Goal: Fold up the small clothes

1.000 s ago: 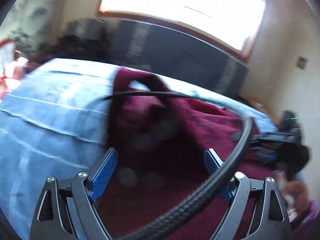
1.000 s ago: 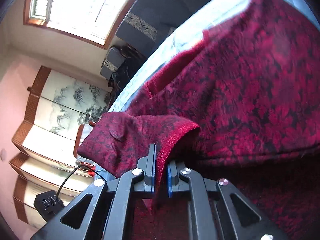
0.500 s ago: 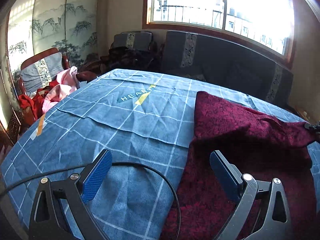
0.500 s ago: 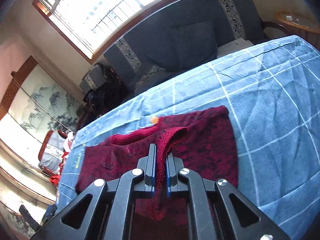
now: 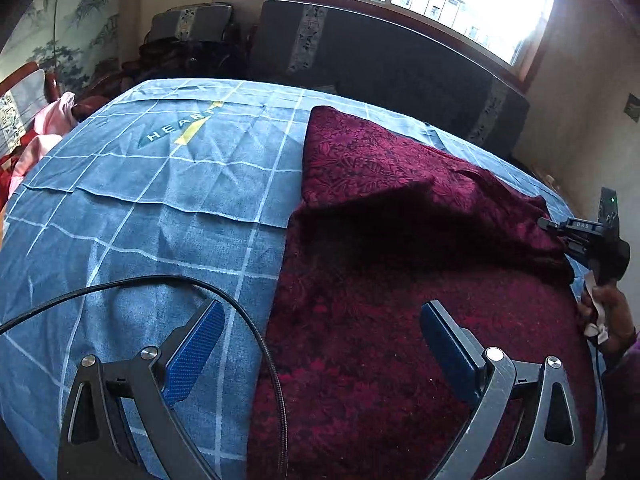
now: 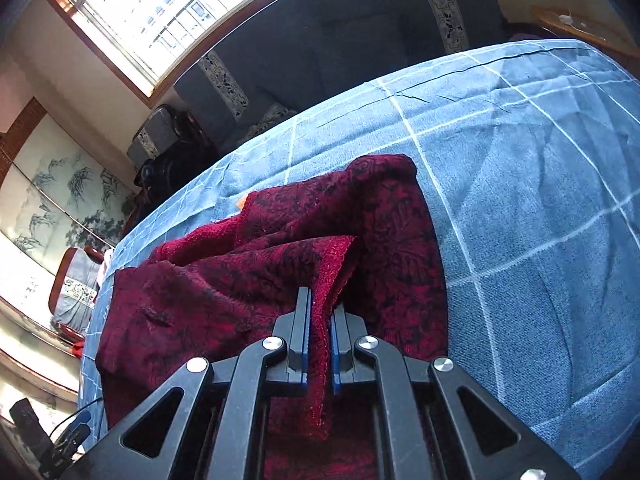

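A dark red patterned garment [image 5: 400,280] lies on the blue checked tablecloth [image 5: 140,200], partly folded over itself. My left gripper [image 5: 320,344] is open and empty, hovering over the garment's left edge. My right gripper [image 6: 320,320] is shut on a hemmed edge of the garment [image 6: 280,280], holding it lifted and drawn to the right. In the left wrist view the right gripper [image 5: 560,232] shows at the far right, pinching the garment's corner.
A black cable [image 5: 240,320] loops across the cloth in front of the left gripper. A dark sofa [image 5: 400,60] stands behind the table under the window. Pink and red clothes [image 5: 40,140] lie heaped at the left. The blue cloth [image 6: 540,200] lies bare to the garment's right.
The left gripper has let go and drawn back from the garment, staying open. The right gripper, still shut on the edge, has pulled the garment flatter across the table.
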The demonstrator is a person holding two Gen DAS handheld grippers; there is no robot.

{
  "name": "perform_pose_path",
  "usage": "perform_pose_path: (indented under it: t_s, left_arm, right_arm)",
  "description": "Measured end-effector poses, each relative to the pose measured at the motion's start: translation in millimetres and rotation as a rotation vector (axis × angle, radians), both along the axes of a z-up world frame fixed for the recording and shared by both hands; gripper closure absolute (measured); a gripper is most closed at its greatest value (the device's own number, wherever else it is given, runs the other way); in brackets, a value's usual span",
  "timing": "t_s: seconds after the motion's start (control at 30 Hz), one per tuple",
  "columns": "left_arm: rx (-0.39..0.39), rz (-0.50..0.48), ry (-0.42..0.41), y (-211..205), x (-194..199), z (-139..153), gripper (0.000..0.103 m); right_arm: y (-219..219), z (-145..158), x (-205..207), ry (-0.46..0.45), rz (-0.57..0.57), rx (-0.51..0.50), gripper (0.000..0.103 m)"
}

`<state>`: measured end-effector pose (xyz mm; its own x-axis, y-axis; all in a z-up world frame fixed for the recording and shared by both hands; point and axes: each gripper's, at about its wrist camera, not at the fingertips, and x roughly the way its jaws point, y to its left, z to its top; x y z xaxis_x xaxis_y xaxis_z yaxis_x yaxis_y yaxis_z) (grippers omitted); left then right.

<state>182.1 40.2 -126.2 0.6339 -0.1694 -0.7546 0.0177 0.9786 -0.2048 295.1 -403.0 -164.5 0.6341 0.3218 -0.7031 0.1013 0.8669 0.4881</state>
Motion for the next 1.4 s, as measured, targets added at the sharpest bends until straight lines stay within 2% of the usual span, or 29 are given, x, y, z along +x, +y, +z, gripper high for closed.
perform_pose_path:
  t_s: [0.1,0.2,0.23,0.3,0.33,0.37,0.5,0.63,0.8,1.07,1.2,1.4]
  left_arm:
    - [0.016,-0.010,-0.034,-1,-6,7,0.005]
    - [0.046,-0.016,-0.059,-5,-14,14,0.005]
    - [0.056,-0.017,-0.066,-6,-17,16,0.005]
    - [0.065,-0.026,-0.076,-8,-23,21,0.005]
    - [0.075,-0.022,-0.082,-9,-26,23,0.005]
    - [0.087,-0.018,-0.089,-10,-30,25,0.005]
    - [0.125,-0.020,-0.135,-14,-49,34,0.005]
    - [0.175,-0.019,-0.175,-19,-68,41,0.005]
    - [0.225,-0.040,-0.214,-27,-90,49,0.005]
    - [0.271,-0.056,-0.269,-25,-127,54,0.005]
    - [0.229,-0.083,-0.251,-12,-146,57,0.005]
    - [0.026,-0.216,-0.163,28,-178,68,0.005]
  right_arm:
    - [-3,18,-20,-0.045,-0.030,0.034,0.091]
    - [5,50,-65,-0.137,-0.006,0.047,0.088]
    - [11,59,-82,-0.162,0.016,0.049,0.083]
    - [25,74,-118,-0.198,0.068,0.039,0.065]
    - [33,81,-139,-0.216,0.099,0.020,0.051]
    - [41,87,-158,-0.231,0.122,-0.007,0.046]
    - [65,95,-231,-0.254,0.176,-0.149,0.044]
    - [72,88,-285,-0.239,0.159,-0.199,0.044]
    - [59,75,-321,-0.229,0.095,-0.146,0.043]
    - [52,73,-348,-0.225,0.039,-0.108,0.042]
    - [52,74,-361,-0.226,0.026,-0.136,0.039]
    - [50,79,-388,-0.244,0.015,-0.170,0.035]
